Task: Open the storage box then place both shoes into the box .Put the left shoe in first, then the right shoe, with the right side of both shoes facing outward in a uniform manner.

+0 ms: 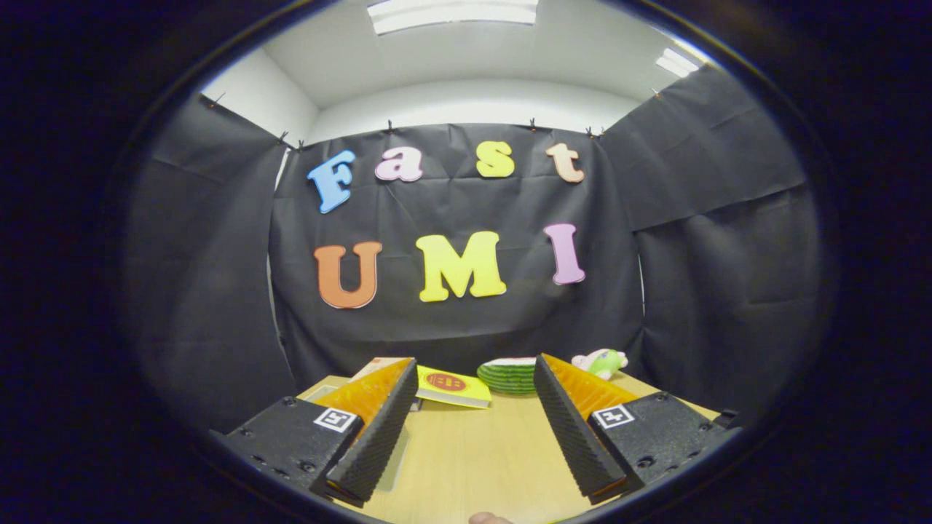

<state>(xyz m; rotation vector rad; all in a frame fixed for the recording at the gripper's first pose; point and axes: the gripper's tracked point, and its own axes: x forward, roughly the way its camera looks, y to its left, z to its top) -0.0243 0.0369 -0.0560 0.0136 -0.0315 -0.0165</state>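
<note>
Above the bare wooden table (473, 451), the jaws stand wide apart, holding nothing, short of its far edge.

A staged recording booth — not a home.
You face black cloth walls (466, 320) clipped up under white ceiling lights (451, 13), a pale wooden table (473, 458) holding props — your gripper's (473, 371) fingers spread apart.
</note>
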